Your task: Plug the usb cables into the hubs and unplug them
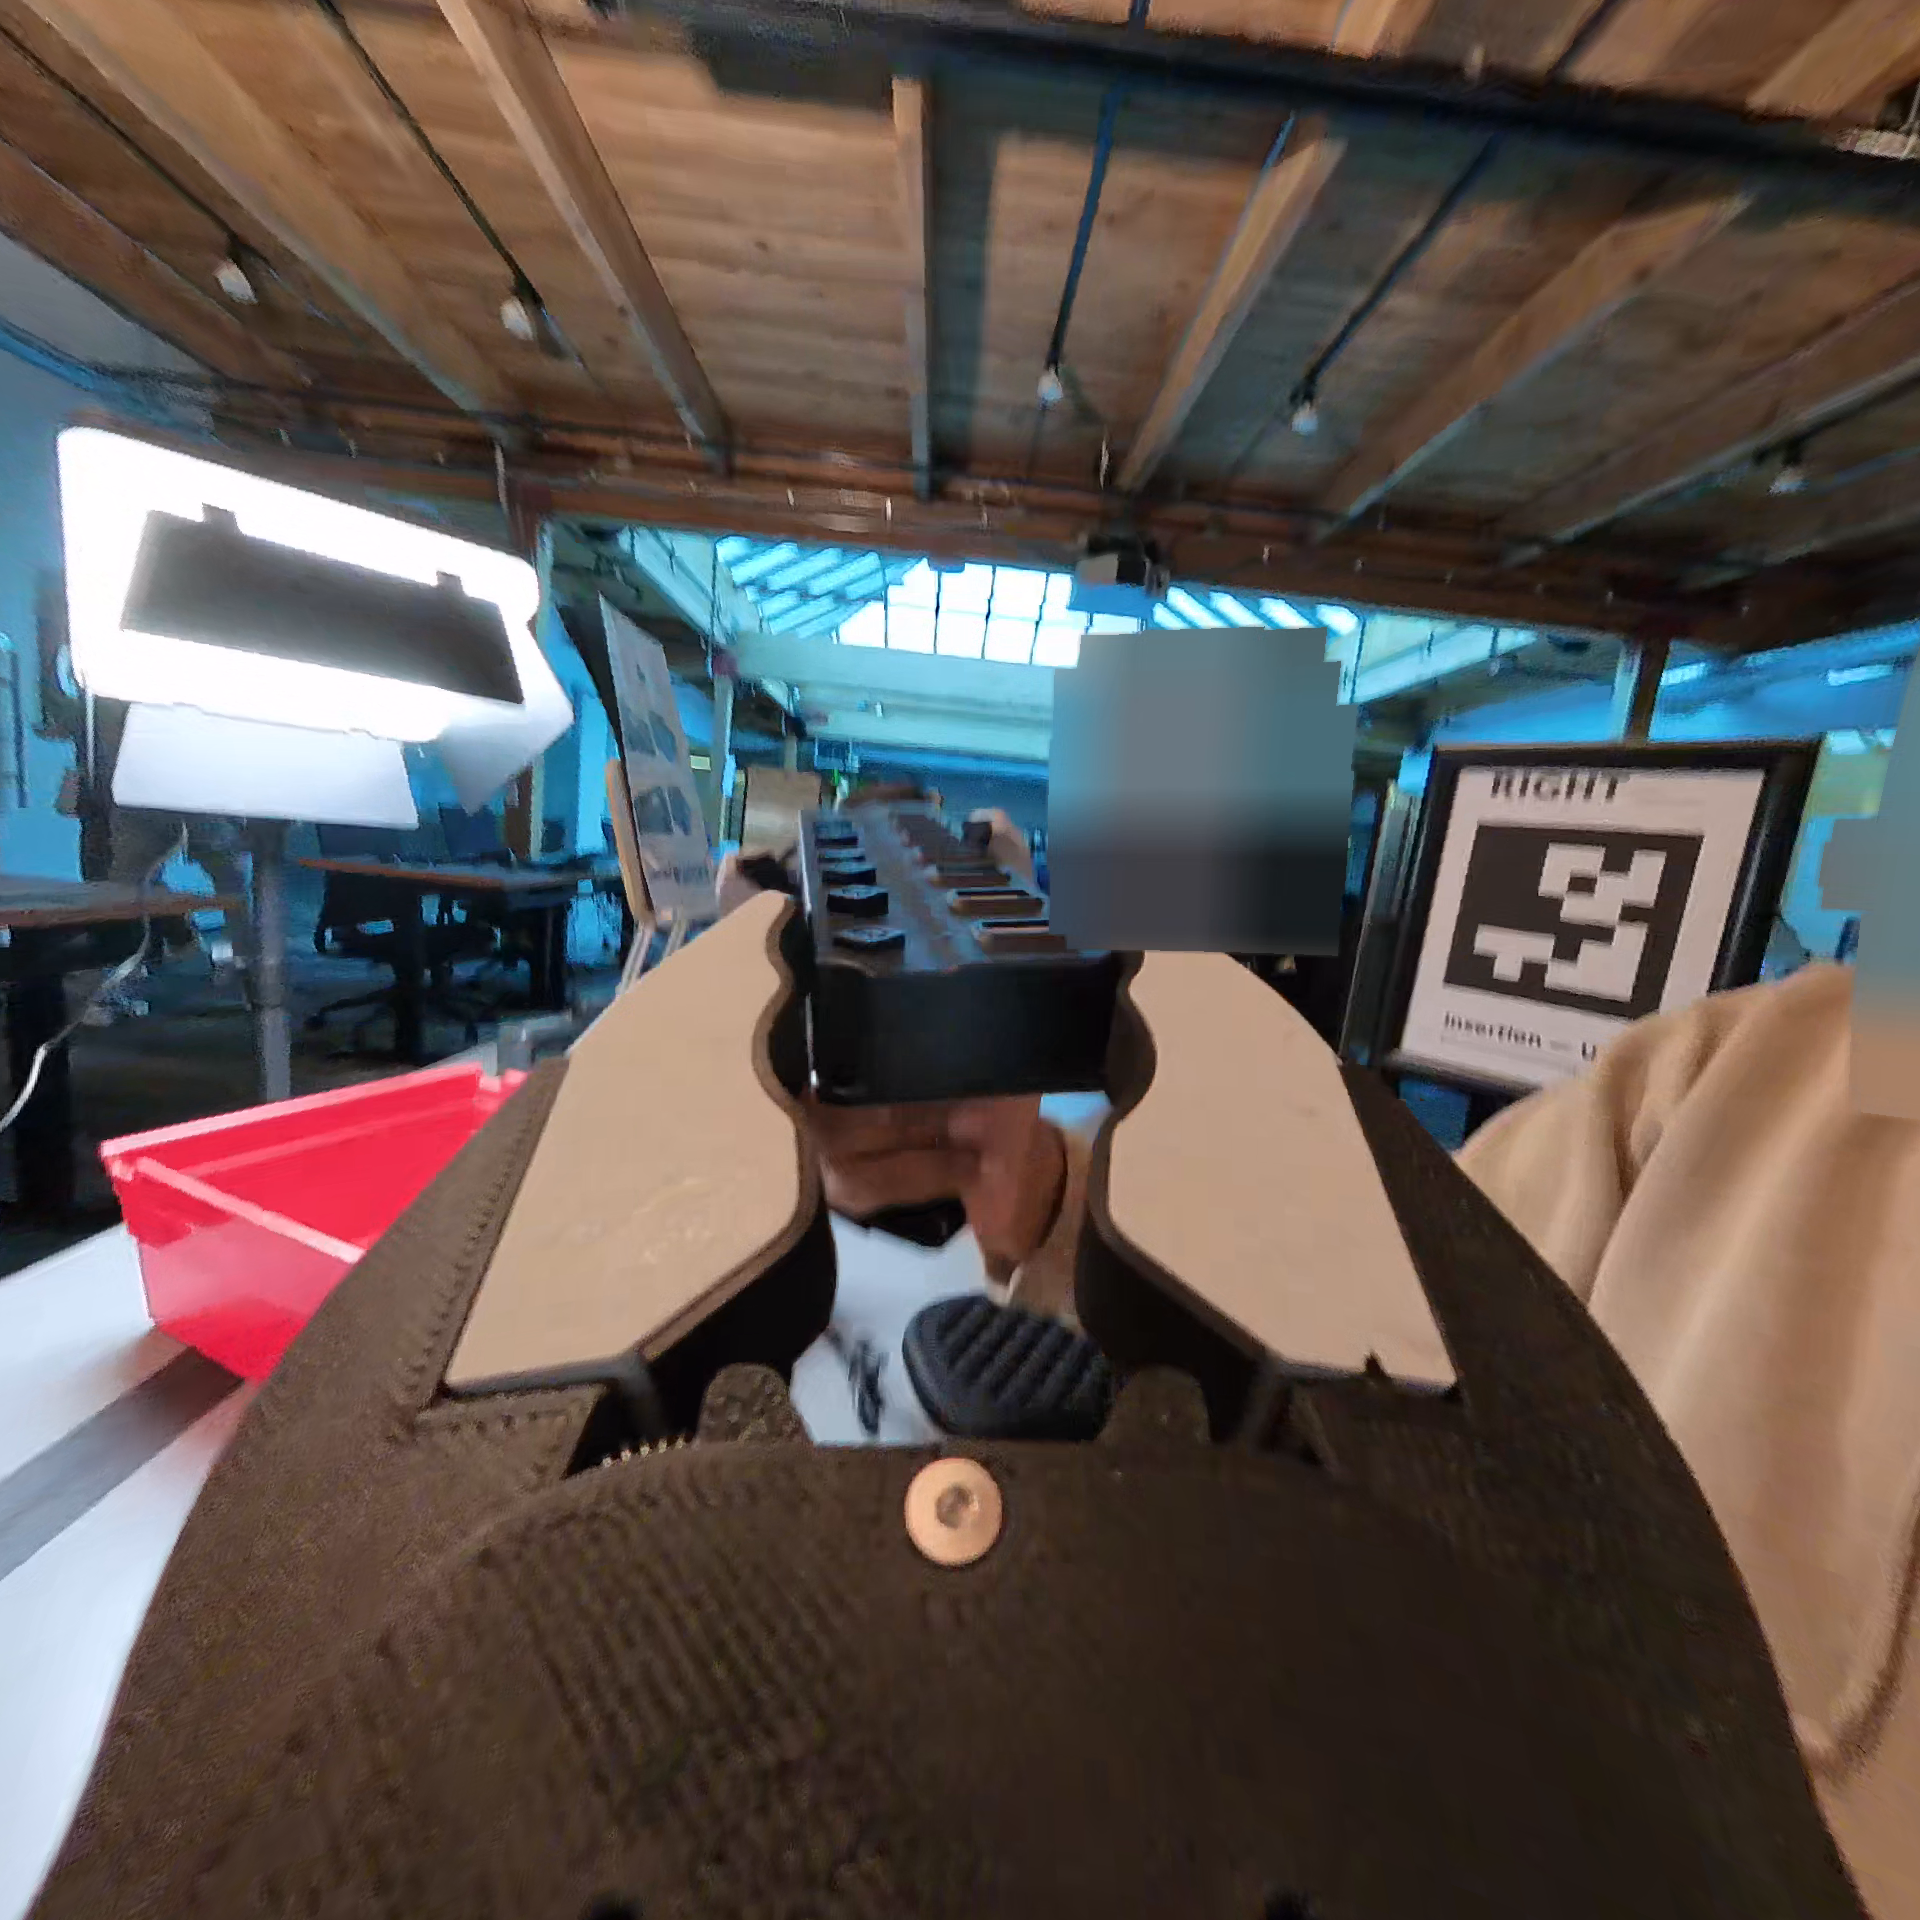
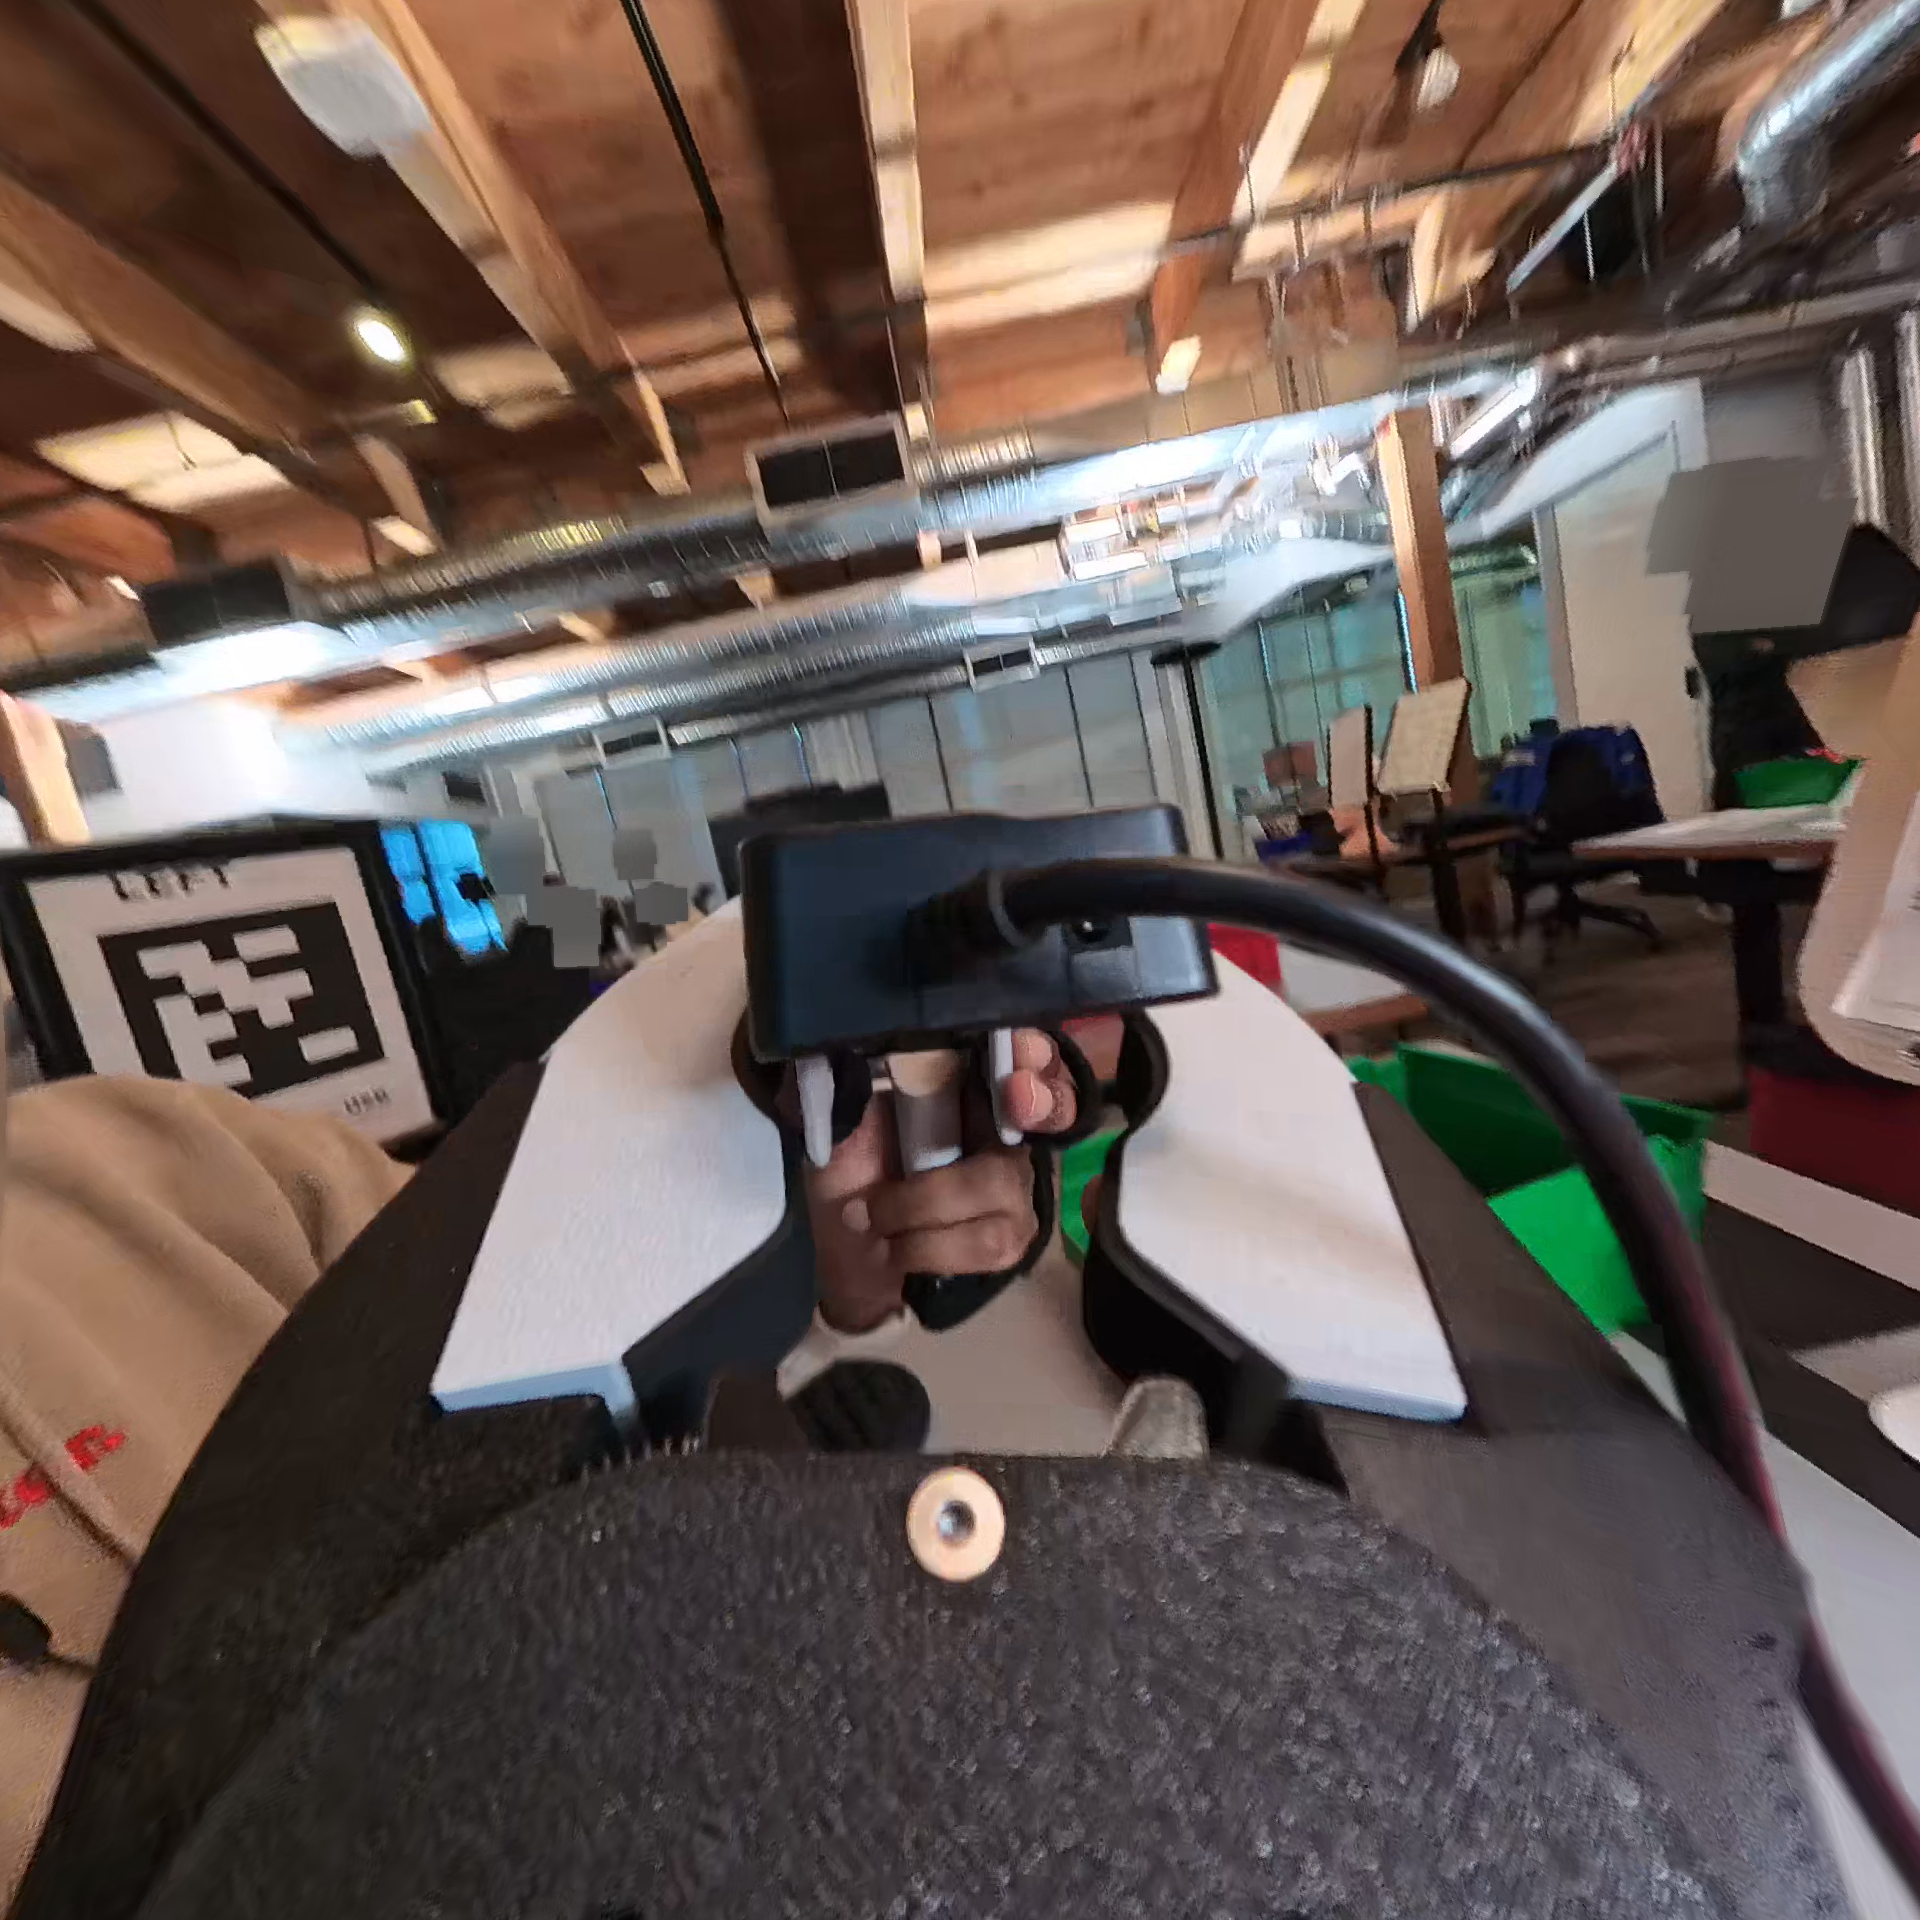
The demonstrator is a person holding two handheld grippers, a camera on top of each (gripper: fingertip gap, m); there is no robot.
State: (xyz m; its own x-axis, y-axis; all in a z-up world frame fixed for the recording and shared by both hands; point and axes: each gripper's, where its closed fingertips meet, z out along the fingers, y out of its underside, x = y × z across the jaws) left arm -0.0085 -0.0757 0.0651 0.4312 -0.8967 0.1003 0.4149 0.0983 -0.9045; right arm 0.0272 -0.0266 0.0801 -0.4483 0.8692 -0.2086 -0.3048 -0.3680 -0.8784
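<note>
Left wrist view: our left gripper [image 1: 956,1023] clamps the hub [image 1: 940,966]; our right gripper [image 2: 951,1049] pinches its other end. We keep it level, cable [image 2: 1455,966] slack.

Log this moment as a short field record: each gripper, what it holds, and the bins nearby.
left gripper: shut on the near end of the long black multi-port hub
right gripper: around the hub's other end, contact unclear
thick black cable: plugged into that end, curving right
red plastic bin: on white table, left
green plastic bin: right
person: beige sleeve
</note>
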